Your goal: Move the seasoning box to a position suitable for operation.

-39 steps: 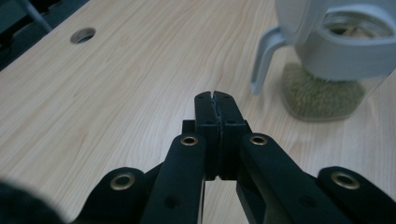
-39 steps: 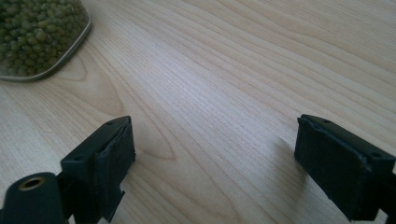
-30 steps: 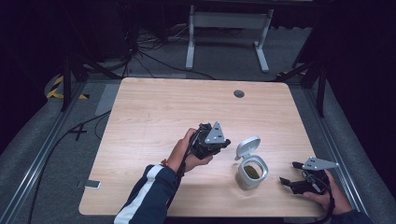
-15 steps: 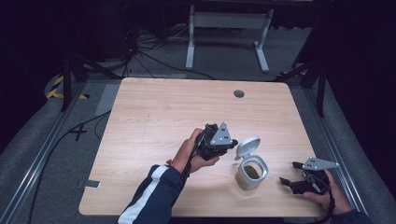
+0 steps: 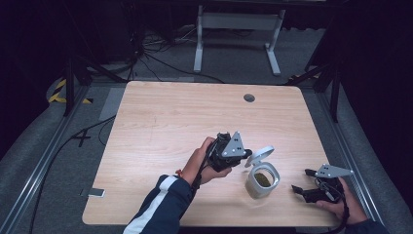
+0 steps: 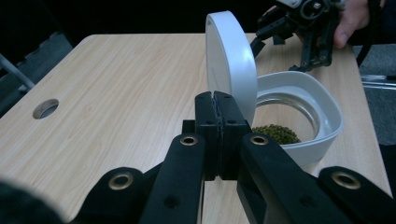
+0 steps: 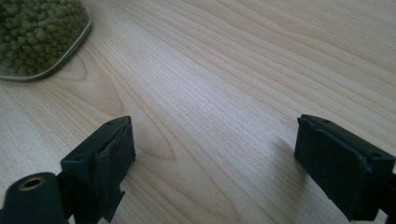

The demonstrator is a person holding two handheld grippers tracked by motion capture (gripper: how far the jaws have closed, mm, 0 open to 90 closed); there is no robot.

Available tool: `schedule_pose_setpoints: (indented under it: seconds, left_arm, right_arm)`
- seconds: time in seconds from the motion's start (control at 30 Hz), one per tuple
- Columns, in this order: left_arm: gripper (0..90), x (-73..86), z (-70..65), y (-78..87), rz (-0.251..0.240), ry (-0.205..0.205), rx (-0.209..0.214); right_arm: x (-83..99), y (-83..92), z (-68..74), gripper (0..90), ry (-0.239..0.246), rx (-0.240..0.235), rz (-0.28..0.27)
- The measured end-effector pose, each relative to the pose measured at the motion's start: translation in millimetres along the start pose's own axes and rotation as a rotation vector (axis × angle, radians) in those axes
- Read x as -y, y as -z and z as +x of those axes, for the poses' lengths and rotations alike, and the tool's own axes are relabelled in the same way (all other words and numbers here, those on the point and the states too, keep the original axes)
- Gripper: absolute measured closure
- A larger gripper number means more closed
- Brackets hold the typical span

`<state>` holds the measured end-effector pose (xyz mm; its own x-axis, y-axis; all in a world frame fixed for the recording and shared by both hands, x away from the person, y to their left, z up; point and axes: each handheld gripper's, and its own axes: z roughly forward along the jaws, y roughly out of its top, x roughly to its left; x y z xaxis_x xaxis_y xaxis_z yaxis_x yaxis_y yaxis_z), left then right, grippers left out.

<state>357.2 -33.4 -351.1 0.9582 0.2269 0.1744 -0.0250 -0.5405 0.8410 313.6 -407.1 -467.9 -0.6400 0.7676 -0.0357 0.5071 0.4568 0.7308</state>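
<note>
the worktop (image 5: 160, 126) is a pale wood slab with a round cable hole (image 5: 249, 98) near its far edge and otherwise bare in front of me. on its near right part stands the white container (image 5: 262, 179), rounded-square, upright, with green beans (image 6: 276, 133) lying low inside and its hinged lid (image 6: 232, 65) standing up, tilted back at the side towards my left. my left hand-held gripper (image 5: 242, 159) sits just beside that lid, jaws pressed fully together with nothing between them, tips close against the lid's outer face; whether they actually touch it i cannot tell. my right hand-held gripper (image 5: 303, 190) rests low near the worktop, apart from the container on its right, jaws spread wide and holding nothing. judgement: the step in hand is closing the lid with the shut left tips used as a pusher. to do it well i would set the tips high on the lid's back, away from the hinge, and push in an arc over the opening rather than straight across, since a flat shove may slide the light container. bringing the open right jaws against the container wall would steady it. finish with a downward press on the lid's free edge.
</note>
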Motion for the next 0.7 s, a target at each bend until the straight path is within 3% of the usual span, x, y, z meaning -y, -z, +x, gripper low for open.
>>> schedule_pose_setpoints:
  seconds: [0.43, 0.5, 0.7]
  left_arm:
    - [88.3, -3.4, -6.8, -2.1, 0.008, -0.045, 0.019]
    - [88.0, -2.5, -7.5, -2.4, 0.009, -0.024, 0.021]
    - [88.0, -1.0, -6.4, -2.0, 0.005, -0.025, 0.021]
  right_arm:
    - [0.0, 0.0, 0.1, 12.0, -0.001, 0.000, 0.000]
    - [0.0, 0.0, 0.0, 11.9, -0.001, 0.000, -0.001]
    - [0.0, 0.0, 0.0, 12.0, 0.000, 0.000, 0.000]
